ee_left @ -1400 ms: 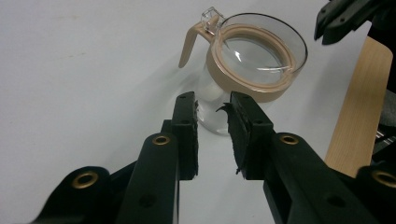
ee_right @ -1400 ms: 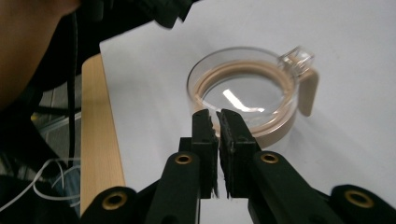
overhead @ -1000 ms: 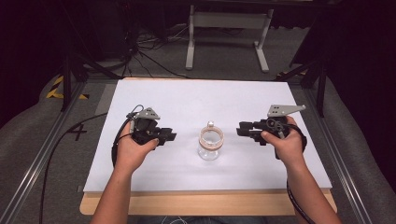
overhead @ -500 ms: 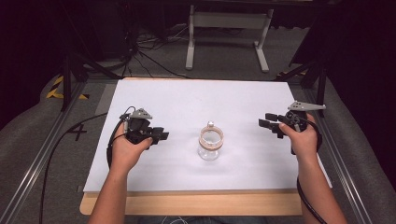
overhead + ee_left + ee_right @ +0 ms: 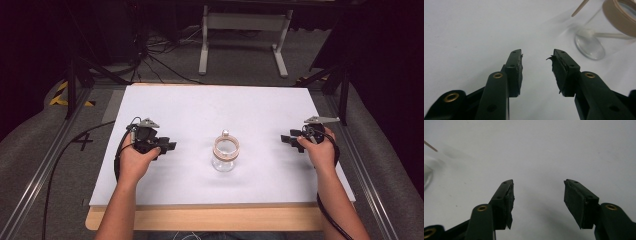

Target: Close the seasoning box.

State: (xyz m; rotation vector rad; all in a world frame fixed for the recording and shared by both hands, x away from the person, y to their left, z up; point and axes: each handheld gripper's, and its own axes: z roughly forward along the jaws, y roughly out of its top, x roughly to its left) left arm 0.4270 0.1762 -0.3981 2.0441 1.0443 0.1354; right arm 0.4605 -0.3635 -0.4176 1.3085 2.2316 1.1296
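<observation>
Left gripper (image 5: 167,146) in the left hand (image 5: 134,162), low over the white sheet (image 5: 200,110), jaws apart with nothing between them, tips turned to the jar (image 5: 226,155). Jar upright in the middle of the sheet, clear glass, tan ring (image 5: 226,147) round its top, a thin stick (image 5: 579,8) inside. Well apart from both grippers. Right gripper (image 5: 290,140) in the right hand (image 5: 320,151) near the sheet's right edge, jaws wide apart, nothing held, tips also turned to the jar.
</observation>
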